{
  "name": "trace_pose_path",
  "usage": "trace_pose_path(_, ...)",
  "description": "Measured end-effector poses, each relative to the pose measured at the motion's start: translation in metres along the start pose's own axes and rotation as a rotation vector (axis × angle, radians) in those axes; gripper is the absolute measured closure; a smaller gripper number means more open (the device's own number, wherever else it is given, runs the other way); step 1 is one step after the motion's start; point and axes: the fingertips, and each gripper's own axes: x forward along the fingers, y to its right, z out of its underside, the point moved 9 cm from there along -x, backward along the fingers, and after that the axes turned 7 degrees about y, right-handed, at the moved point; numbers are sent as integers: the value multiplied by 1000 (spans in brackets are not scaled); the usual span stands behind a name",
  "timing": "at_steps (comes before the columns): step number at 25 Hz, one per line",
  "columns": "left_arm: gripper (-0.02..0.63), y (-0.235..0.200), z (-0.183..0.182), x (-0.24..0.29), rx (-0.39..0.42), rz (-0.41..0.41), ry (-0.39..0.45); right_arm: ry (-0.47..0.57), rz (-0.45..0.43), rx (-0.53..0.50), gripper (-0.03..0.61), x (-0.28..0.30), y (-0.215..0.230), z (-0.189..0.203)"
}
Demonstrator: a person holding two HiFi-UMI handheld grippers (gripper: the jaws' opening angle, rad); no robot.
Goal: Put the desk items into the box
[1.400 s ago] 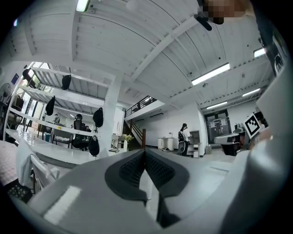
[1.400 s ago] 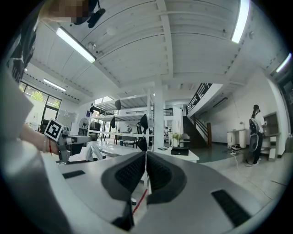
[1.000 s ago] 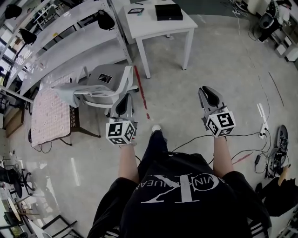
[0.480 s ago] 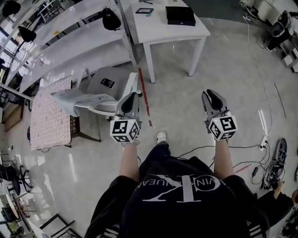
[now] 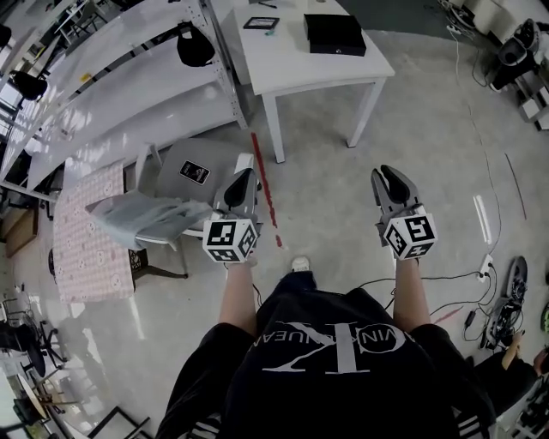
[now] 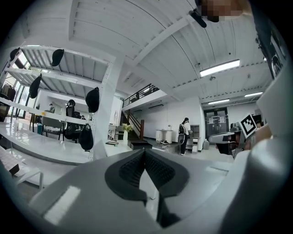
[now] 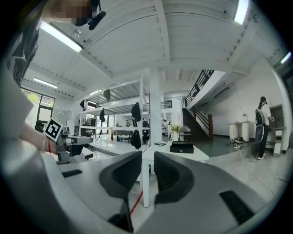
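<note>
A white table (image 5: 292,64) stands ahead across the floor. On it lie a flat black box (image 5: 334,33) and a small dark framed item (image 5: 261,22). The same black box (image 7: 181,147) shows far off in the right gripper view. I hold both grippers out at waist height above bare floor, well short of the table. My left gripper (image 5: 243,182) is shut, its pads meeting at the tip (image 6: 145,151), and it holds nothing. A narrow gap shows between the pads of my right gripper (image 5: 388,176), which is open (image 7: 148,155) and empty.
A grey chair (image 5: 193,167) draped with grey cloth (image 5: 141,214) stands just left of my left gripper. White shelving (image 5: 111,77) runs along the left. Red tape (image 5: 264,184) marks the floor. Cables (image 5: 480,257) lie at the right. A person (image 7: 262,128) stands far off.
The table and the chair have slid lower and nearer in the head view as I moved forward. Both grippers rose slightly and keep the same pose.
</note>
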Motion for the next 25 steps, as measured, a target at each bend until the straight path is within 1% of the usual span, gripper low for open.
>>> trace_pose_path(5,603,-30,3,36,10,18,-3,1,22,8,532,41,11,6)
trace_pose_path(10,603,-54,5,59,7,26,1,0,27,6,532,70,13,11)
trace_pose_path(16,603,-64,13,73,-13,33,-5,-26,18,-3,532,90,16,13)
trace_pose_path(20,603,-65,16,86,-29,34,-11,-25,22,-3,532,99,26,9)
trace_pose_path(23,603,-65,20,98,-25,38,-15,-29,16,1,532,108,34,14)
trace_pose_path(25,603,-72,20,107,-13,31,-13,-25,6,11,532,123,39,20)
